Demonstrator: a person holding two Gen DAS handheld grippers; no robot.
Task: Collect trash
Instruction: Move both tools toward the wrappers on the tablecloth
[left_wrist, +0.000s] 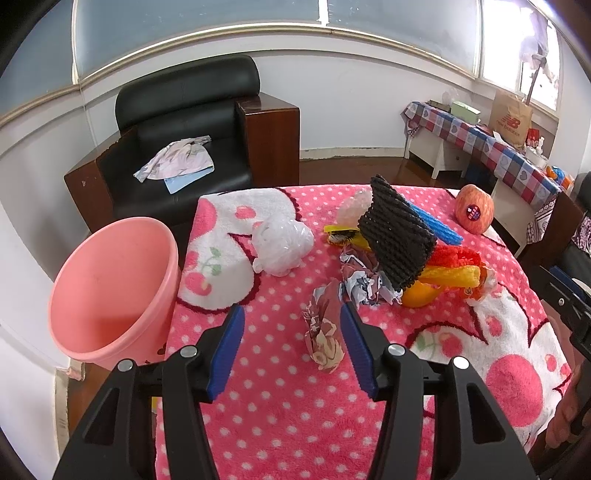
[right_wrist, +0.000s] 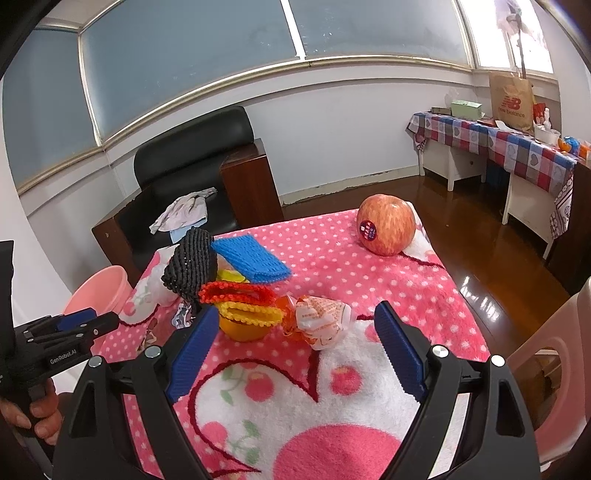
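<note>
My left gripper (left_wrist: 291, 314) is open above the pink dotted table cloth (left_wrist: 280, 387). A crumpled brown-and-cream wrapper (left_wrist: 323, 328) lies between its blue fingertips, close to the right one. A pink bin (left_wrist: 110, 288) stands off the table's left edge. A white plastic bag (left_wrist: 282, 242), crumpled paper (left_wrist: 364, 280) and foam fruit nets, black (left_wrist: 397, 236), blue, red and yellow, lie beyond. My right gripper (right_wrist: 295, 317) is open. An orange-and-white wrapper (right_wrist: 321, 321) lies just ahead of it, beside the yellow net (right_wrist: 251, 314) on an orange.
An apple (right_wrist: 386, 225) with a sticker sits at the table's far right. A black armchair (left_wrist: 184, 122) with cloth on it stands behind the table. A checked side table (right_wrist: 517, 147) with a paper bag is far right. A pink chair (right_wrist: 554, 354) is at my right.
</note>
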